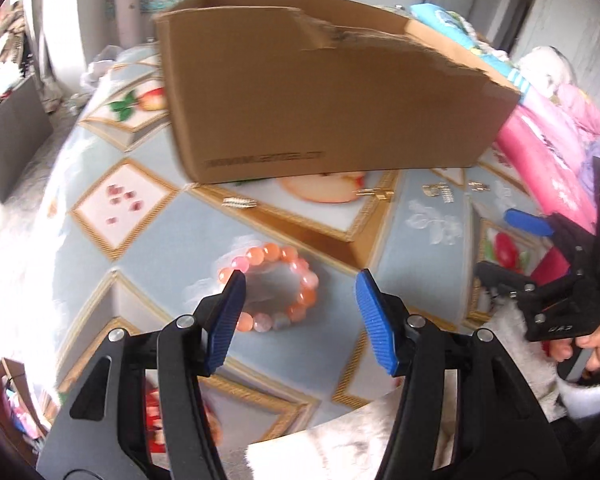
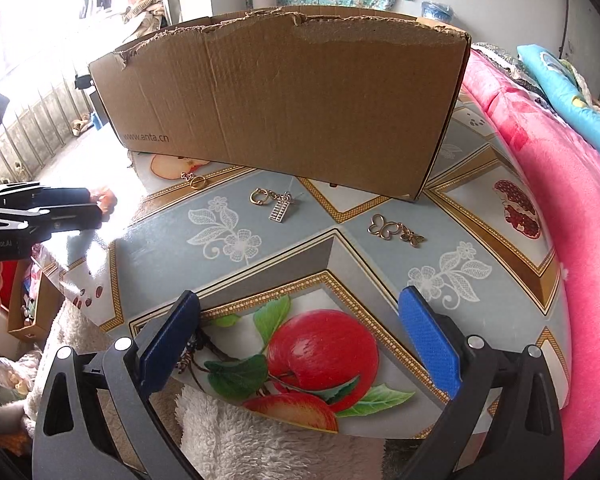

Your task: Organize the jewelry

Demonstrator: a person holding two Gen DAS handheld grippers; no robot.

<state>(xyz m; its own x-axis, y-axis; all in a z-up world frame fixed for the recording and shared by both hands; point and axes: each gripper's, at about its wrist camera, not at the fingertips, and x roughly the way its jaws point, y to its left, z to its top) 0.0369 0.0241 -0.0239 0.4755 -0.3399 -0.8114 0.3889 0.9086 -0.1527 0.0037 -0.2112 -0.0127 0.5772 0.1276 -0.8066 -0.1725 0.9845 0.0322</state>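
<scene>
Nearest of all are the blue-padded fingers of the left gripper (image 1: 300, 280), standing apart over the table with their pads pressing on nothing. A bracelet of pink and orange beads (image 1: 274, 288) lies flat on the tablecloth (image 1: 148, 248) just beyond them; the left finger's tip overlaps the left edge of the ring, while the right finger stands clear of it on the other side. The cloth is pale blue with gold diamond borders and printed apples and flowers. Farther off, a torn-edged cardboard box (image 1: 332, 96) stands upright across the far part of the table, open at the top. In front of it small gold pieces lie on the cloth: a toggle clasp (image 2: 194, 180) near the box's left end, a ring charm with a tiny abacus (image 2: 274, 202) in the middle, and a butterfly charm (image 2: 394, 230) to the right. The right gripper (image 2: 300, 306) hovers at the near edge above a printed red apple, its fingers spread wide and holding nothing. A hand (image 1: 588, 346) grips its handle at the right. Pink bedding (image 2: 560, 240) rises along the table's right side, and a white fleecy cloth (image 2: 236, 436) lies at the near edge.
</scene>
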